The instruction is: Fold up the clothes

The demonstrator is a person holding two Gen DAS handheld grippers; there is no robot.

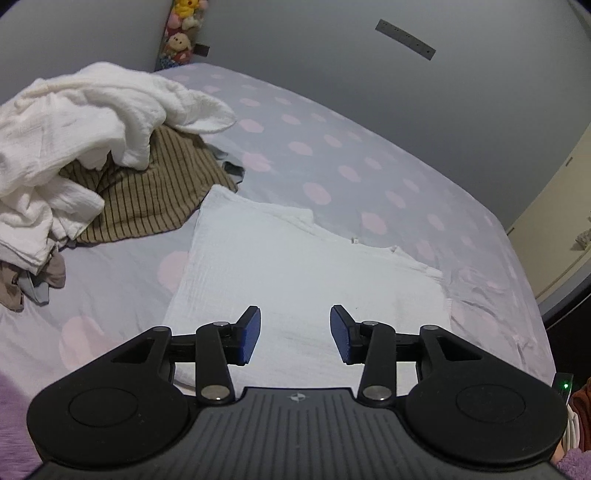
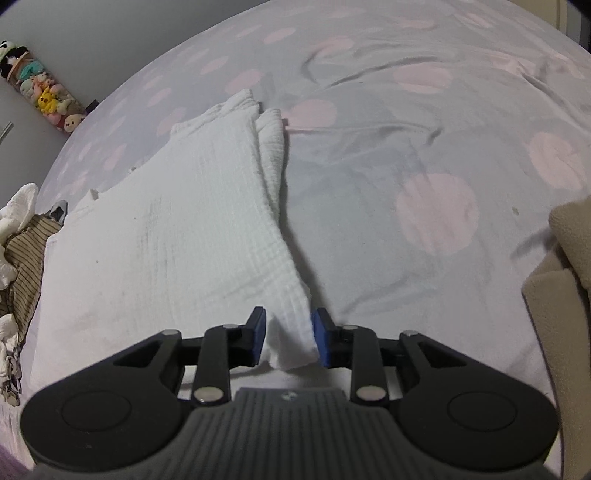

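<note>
White waffle-textured garment (image 1: 295,266) lies folded flat on the dotted bed sheet (image 1: 351,173), beside a heap of unfolded clothes (image 1: 85,147). Left tongs (image 1: 295,334) open, empty above it. Right tongs (image 2: 288,341) straddle its corner, pads apart, not gripping

White garment (image 1: 295,266), pink-dotted lilac sheet (image 1: 369,155)

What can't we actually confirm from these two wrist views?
- Right wrist: whether the right gripper pads press the white garment corner between them; folds hide any contact.
- Left wrist: garments under the white heap and striped cloth; the heap covers them.
- Right wrist: beige fabric, cut by the right edge.
- Both: plush toys too small to identify.
</note>
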